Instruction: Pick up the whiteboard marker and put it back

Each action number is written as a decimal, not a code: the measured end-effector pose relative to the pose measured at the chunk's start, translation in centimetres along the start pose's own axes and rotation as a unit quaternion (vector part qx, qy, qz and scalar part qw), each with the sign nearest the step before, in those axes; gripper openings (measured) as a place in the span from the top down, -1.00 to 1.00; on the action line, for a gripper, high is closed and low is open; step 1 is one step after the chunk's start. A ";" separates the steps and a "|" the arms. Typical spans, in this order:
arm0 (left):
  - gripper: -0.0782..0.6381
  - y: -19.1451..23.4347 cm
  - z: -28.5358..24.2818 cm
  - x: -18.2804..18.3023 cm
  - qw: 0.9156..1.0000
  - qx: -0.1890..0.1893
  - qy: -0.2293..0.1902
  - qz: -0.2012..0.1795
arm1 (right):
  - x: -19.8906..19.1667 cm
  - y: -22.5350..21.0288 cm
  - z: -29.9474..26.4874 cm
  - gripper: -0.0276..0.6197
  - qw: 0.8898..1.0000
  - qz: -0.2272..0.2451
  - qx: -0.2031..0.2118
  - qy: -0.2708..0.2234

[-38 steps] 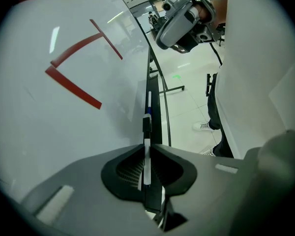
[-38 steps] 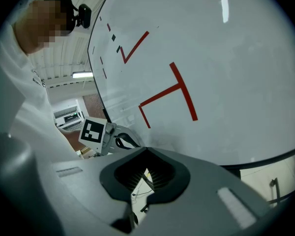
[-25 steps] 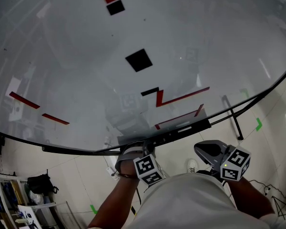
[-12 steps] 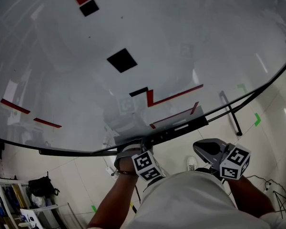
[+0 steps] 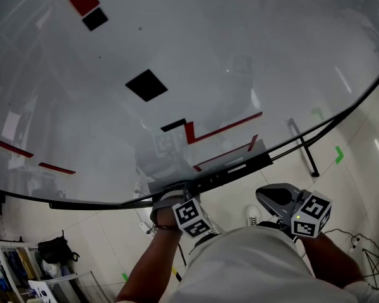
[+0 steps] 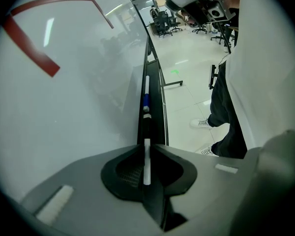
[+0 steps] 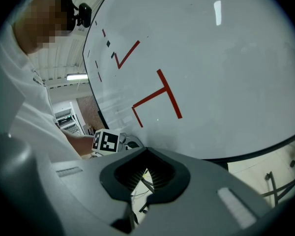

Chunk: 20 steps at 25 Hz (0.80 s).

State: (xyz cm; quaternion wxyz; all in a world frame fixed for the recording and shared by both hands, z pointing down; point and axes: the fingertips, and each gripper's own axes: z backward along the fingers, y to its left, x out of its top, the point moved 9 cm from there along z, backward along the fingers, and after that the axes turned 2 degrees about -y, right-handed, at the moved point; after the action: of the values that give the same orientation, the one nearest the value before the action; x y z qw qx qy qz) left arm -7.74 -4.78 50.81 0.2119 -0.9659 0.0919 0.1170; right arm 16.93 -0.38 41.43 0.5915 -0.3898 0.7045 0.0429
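**One marker, held lengthwise along the tray**

The left gripper is the only one at work. Its fingers are clenched on a thin white barrel, which I take to be the marker. The marker sits right at the near end of the black tray under the board. Its long axis runs straight along the tray, from near to far, in line with a blue-banded pen lying further along. The fingers pinch across the barrel, one on the board side to the left and one on the room side to the right. Any lift or set-down therefore has to go straight up or down past the tray lip, with the barrel kept parallel to it. I cannot tell whether the marker touches the tray floor.

The right gripper hangs well apart to the right, off the board. Its fingers are closed on nothing, and only floor and cable show through the small gap.

Against the frame a second ago, both grippers stay almost where they were, the left one still at the tray. The view itself has swung: the black square and the red marks have slid left across the head view.
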 end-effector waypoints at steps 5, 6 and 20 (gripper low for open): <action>0.63 0.1 -0.1 0.0 1.000 0.003 -0.002 0.004 | 0.0 -0.1 0.0 0.91 1.000 -0.001 -0.001 0.001; 0.63 0.1 -0.2 0.0 1.000 0.003 -0.003 0.004 | 0.1 -0.1 -0.1 0.91 1.000 -0.001 -0.001 0.001; 0.62 0.2 0.3 -0.5 1.000 0.004 -0.012 0.011 | 0.1 0.1 -0.8 0.91 1.000 0.001 0.005 0.005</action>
State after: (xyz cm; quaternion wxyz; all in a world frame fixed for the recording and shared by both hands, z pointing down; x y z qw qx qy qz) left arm -8.30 -4.71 50.57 0.2157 -0.9624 0.1003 0.1308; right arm 16.21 -0.81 41.50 0.5898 -0.3866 0.7080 0.0381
